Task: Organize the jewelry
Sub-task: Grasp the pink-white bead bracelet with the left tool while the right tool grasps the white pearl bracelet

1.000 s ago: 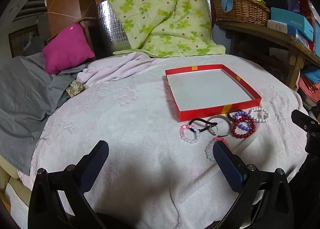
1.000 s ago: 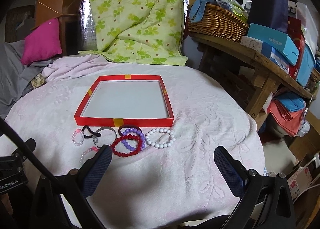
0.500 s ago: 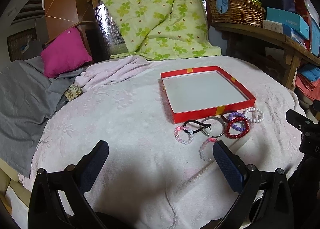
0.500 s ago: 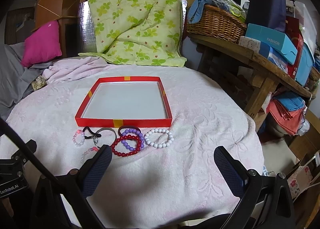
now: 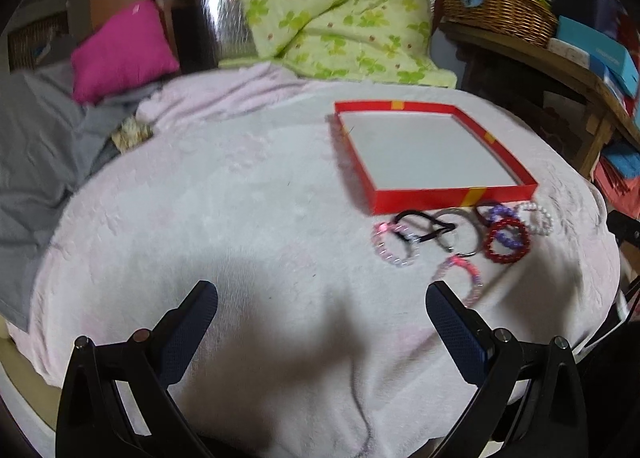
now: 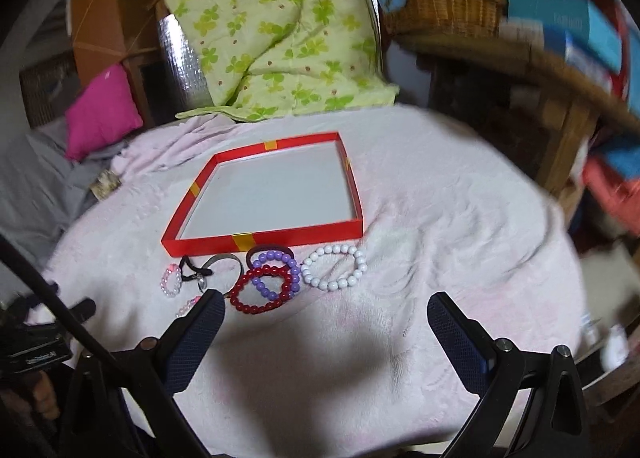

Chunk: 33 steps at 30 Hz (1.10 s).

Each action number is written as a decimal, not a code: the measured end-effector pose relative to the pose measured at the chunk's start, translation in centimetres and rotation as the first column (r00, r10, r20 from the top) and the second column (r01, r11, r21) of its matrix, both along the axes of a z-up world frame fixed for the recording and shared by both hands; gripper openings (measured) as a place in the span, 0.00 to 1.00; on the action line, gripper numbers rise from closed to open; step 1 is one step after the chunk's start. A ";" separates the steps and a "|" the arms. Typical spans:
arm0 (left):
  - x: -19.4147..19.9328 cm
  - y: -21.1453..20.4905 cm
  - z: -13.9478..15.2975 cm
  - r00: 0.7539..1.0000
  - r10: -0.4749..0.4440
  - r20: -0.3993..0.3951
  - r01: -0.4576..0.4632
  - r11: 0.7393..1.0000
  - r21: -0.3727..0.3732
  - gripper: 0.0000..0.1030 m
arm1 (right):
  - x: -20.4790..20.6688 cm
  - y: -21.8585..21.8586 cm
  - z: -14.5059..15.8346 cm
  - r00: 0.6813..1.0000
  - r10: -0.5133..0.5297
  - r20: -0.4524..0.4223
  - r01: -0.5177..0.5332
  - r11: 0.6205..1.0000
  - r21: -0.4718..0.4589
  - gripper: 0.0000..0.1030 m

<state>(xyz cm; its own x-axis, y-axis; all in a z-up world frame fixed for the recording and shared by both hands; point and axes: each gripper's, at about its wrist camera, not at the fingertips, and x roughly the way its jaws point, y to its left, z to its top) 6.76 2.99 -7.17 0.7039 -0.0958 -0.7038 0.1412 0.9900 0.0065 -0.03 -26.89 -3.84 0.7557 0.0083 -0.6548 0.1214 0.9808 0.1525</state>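
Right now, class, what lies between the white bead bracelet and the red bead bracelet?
In the right wrist view, a purple bead bracelet lies between the white bead bracelet and the red bead bracelet, overlapping the red one.

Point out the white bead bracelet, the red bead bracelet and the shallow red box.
white bead bracelet (image 6: 333, 266): right wrist view, lower beads.
red bead bracelet (image 6: 261, 289): right wrist view, bead ring.
shallow red box (image 6: 264, 240): right wrist view, near wall.

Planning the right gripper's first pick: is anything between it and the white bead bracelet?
Nothing visible: only bare pink blanket lies between the open right gripper and the white bead bracelet.
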 end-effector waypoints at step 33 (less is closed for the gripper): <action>9.2 -4.6 -5.2 0.934 -0.303 -0.189 0.284 0.951 -0.121 0.44 | 12.8 -3.4 -7.4 0.961 0.072 -0.268 -0.041 0.992 0.118 0.10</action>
<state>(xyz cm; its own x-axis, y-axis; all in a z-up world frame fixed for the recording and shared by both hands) 15.97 -1.65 -12.40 0.4778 -0.3457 -0.8076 0.4144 0.8993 -0.1398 12.80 -30.26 -11.29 0.5460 0.1297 -0.8277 0.1183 0.9661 0.2295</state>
